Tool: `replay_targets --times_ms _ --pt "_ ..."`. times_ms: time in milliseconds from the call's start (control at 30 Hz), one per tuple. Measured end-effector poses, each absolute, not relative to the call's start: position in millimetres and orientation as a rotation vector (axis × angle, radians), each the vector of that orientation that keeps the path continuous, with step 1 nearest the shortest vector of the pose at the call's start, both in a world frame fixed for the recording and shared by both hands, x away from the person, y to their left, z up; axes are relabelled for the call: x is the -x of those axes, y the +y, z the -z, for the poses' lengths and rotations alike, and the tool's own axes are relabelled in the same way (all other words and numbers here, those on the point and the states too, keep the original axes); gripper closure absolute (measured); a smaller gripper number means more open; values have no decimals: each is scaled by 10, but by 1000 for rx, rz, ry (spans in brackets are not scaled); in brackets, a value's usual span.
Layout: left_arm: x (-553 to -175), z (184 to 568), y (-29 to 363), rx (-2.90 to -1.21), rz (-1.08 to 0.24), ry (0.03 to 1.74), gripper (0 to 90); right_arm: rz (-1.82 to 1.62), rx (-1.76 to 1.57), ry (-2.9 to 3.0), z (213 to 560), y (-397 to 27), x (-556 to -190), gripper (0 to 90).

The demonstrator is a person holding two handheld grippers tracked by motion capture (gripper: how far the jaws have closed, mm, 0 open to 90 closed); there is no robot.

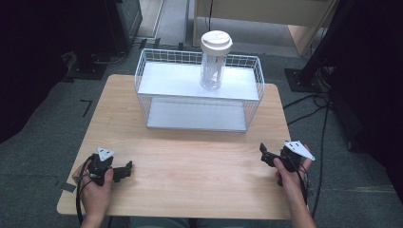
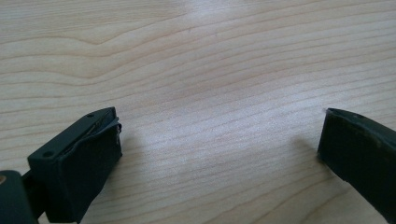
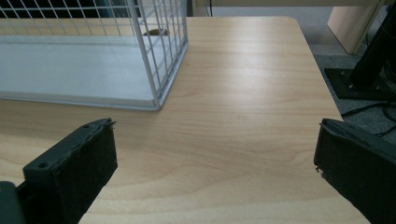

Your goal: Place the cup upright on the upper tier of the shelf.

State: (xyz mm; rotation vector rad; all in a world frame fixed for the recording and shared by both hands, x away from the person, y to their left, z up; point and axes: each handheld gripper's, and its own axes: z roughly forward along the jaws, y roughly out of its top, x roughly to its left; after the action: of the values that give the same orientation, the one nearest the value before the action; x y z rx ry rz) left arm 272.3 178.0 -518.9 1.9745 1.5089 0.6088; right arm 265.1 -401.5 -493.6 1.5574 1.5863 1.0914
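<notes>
Both hand-held grippers, left and right, are held wide open and empty at the table's six o'clock edge; the cup, standing at twelve o'clock on the rack, is best approached level and clasped mid-body.

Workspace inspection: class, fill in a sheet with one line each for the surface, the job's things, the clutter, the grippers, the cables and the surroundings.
Surface: light wooden table, bare in its near half.
Job's things: clear cup with a white lid stands upright on the top shelf of a white wire rack at the far side; lower shelf bare.
Clutter: nothing seen.
Grippers: left gripper and right gripper held low near the front corners, jaws wide apart, holding nothing, far from the cup.
Cables: one trails from each gripper; black cables lie on the floor at right.
Surroundings: grey floor, dark stand bases, pale wooden furniture behind.
</notes>
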Motion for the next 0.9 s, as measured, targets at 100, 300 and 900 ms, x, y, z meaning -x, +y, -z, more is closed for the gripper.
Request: replay_targets --times_ms 100,300,900 --pt "-2723 5189 1780 -1975 -609 1509 0 -1082 -1574 1583 4988 -4079 -2596 0" --pt "-2723 5189 1779 -1973 -609 1509 0 -1022 -1577 1605 5078 -4171 -2465 0" --pt "-2725 5189 1763 -1975 -608 1510 0 -781 -1654 1725 5236 -4320 -2126 0"
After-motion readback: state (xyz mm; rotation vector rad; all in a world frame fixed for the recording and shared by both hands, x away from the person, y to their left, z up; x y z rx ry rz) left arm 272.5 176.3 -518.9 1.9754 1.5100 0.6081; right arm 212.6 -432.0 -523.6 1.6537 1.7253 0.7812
